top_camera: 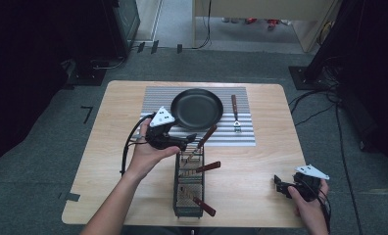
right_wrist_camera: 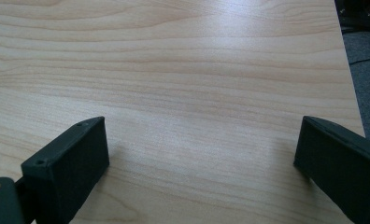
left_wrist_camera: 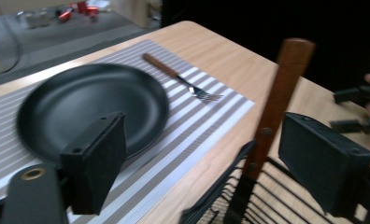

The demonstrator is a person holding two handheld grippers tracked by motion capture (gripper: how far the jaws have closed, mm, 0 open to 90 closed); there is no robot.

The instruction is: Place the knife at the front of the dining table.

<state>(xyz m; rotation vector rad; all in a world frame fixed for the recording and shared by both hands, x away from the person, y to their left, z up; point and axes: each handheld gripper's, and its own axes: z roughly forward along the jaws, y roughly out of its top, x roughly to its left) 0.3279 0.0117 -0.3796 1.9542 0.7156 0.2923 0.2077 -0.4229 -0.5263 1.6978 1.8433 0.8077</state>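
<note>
A black wire rack (top_camera: 177, 182) stands on the table's near half with three wooden-handled utensils in it. One utensil (top_camera: 207, 135) leans up out of the rack's far end. My left gripper (top_camera: 188, 141) is level with that handle. In the left gripper view the handle (left_wrist_camera: 286, 88) rises between the open jaws, close to the right-hand pad (left_wrist_camera: 321, 161), and the left-hand pad (left_wrist_camera: 99, 158) stands well away from it. My right gripper (top_camera: 279, 186) rests low at the table's near right corner, with its jaws wide apart over bare wood (right_wrist_camera: 183, 70).
A black frying pan (top_camera: 197, 108) and a wooden-handled fork (top_camera: 235, 115) lie on a striped placemat (top_camera: 241, 136) at the far middle of the table. Two more handles (top_camera: 207, 167) (top_camera: 205, 207) stick out of the rack to the right. Dark equipment and cables surround the table.
</note>
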